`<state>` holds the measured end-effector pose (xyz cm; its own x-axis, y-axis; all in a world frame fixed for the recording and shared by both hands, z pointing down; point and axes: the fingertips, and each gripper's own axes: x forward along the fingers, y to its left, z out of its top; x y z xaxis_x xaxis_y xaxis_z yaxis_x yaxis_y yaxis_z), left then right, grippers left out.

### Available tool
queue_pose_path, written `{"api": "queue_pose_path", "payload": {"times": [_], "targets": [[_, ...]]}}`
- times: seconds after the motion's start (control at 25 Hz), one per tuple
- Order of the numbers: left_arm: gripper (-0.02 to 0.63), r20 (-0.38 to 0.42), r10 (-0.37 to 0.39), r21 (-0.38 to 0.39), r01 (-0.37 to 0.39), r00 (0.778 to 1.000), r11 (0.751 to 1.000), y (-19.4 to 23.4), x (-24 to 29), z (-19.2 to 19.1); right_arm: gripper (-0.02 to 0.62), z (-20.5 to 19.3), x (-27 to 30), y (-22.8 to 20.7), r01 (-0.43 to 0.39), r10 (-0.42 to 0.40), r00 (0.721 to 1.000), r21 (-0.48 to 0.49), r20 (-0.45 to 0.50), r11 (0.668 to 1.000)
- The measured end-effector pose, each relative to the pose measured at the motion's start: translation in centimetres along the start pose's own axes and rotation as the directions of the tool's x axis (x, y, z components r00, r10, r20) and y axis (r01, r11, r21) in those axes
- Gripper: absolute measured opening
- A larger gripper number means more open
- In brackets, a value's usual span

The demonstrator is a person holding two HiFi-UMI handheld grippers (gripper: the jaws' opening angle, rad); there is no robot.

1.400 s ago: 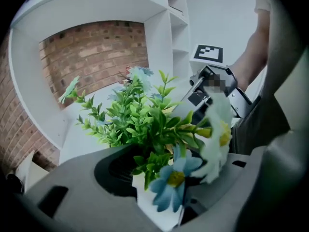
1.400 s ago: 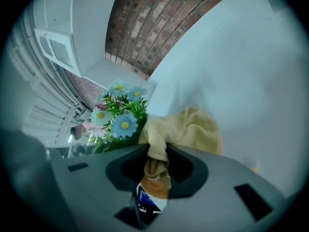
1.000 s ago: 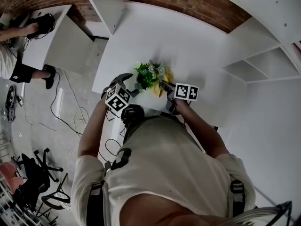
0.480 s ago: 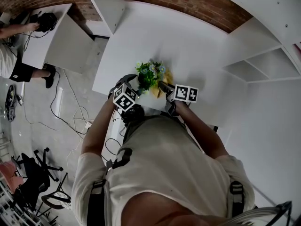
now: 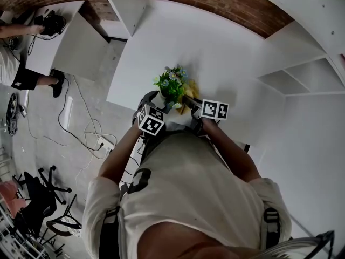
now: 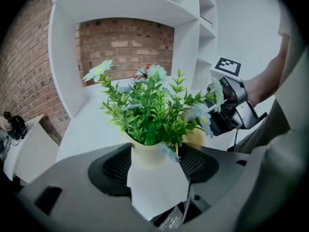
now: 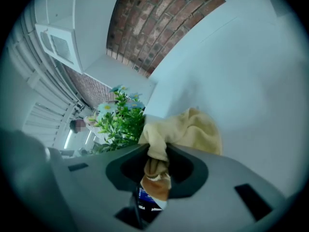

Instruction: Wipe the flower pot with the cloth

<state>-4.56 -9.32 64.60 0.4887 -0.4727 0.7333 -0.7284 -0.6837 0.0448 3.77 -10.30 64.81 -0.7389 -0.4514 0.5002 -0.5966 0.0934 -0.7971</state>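
flower pot [image 6: 150,154] upright, axis vertical

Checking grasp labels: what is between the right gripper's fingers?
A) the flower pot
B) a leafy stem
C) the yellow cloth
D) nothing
C: the right gripper view shows the yellow cloth pinched in the right gripper, bunching out ahead of it.

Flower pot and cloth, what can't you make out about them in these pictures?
- Base of the flower pot: in the left gripper view it is behind the left gripper's own body; in the head view it is under the leaves.
- Whether the cloth touches the pot: in the right gripper view the pot wall is behind cloth and leaves; in the head view it is too small.
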Motion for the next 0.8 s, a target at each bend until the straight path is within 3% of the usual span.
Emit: {"api": "queue_pose_path", "payload": {"times": [0.24,0.6,0.8], "targets": [[0.317,0.0,-0.022,0.015,0.022,1.0,1.0,-1.7,0.5,0.1,0.098,3.2,-0.2,-0.9,0.029,-0.027,0.997,-0.022,0.068,0.999],[0.31,0.007,-0.011,-0.027,0.011,1.0,1.0,-1.9,0.7,0.2,0.094,-1.4,0.1,0.3,0.0,0.0,1.0,0.011,-0.003,1.0],[0.31,0.021,-0.08,-0.011,0.08,0.997,0.997,-2.7,0.7,0.5,0.098,-0.5,-0.2,-0.3,0.015,-0.015,1.0,0.012,0.011,1.0]]}}
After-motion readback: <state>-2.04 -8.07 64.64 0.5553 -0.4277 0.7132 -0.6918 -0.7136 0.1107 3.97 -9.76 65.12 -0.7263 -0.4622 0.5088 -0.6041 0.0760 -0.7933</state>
